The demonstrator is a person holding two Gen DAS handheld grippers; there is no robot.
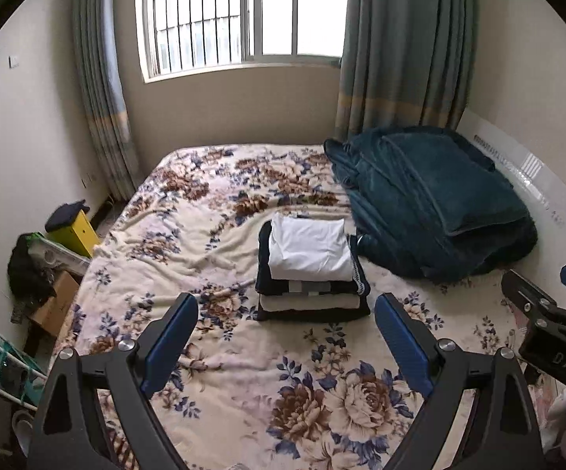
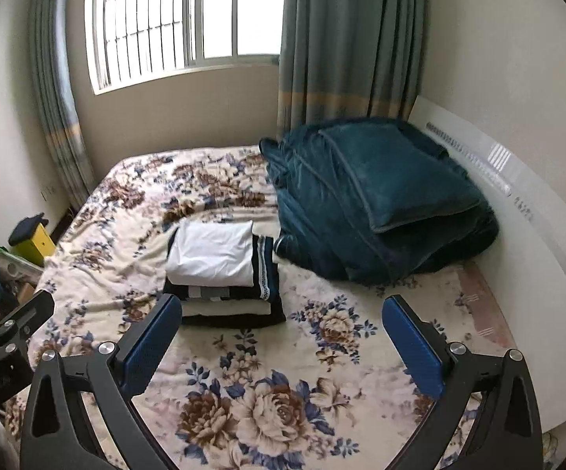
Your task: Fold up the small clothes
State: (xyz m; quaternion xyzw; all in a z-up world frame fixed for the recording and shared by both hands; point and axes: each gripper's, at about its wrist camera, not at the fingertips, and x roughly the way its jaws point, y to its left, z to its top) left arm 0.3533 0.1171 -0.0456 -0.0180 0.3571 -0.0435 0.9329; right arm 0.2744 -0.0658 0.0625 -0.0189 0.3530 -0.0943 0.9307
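Both sets of fingers stand wide apart with nothing between them. The left gripper [image 1: 287, 327] hangs above the near part of the bed [image 1: 173, 243], its blue pads [image 1: 171, 338] framing the floral cover and, just beyond, the stack [image 1: 312, 274]. The right gripper [image 2: 283, 331] is spread the same way beside it, with its pads [image 2: 151, 342] empty; it also shows at the right edge of the left view, and the left one shows at the left edge of the right view, so the two are held side by side, clear of the cloth.

The stack sits near the middle of the bed, a little right of centre. It holds several folded pieces squared on one another: a dark one at the bottom, a pale one, a dark one with a grey band, and a white top [image 2: 212, 252] lying flat. A dark piece with a patterned white edge shows along the right side. The layers appear to be piled there because the flat cover gives room to fold and keeps the finished pieces together.

No loose garment shows on the cover near the fingers, so the folding looks done or between pieces; the empty, raised grippers fit that reading.

Right of the stack and touching its far right corner lies a teal blanket [image 1: 432, 203], bundled against the wall. Beyond are the curtains [image 1: 400, 47] and the window [image 1: 240, 11]. Left of the bed, a yellow box [image 1: 77, 233] stands among clutter on the floor.
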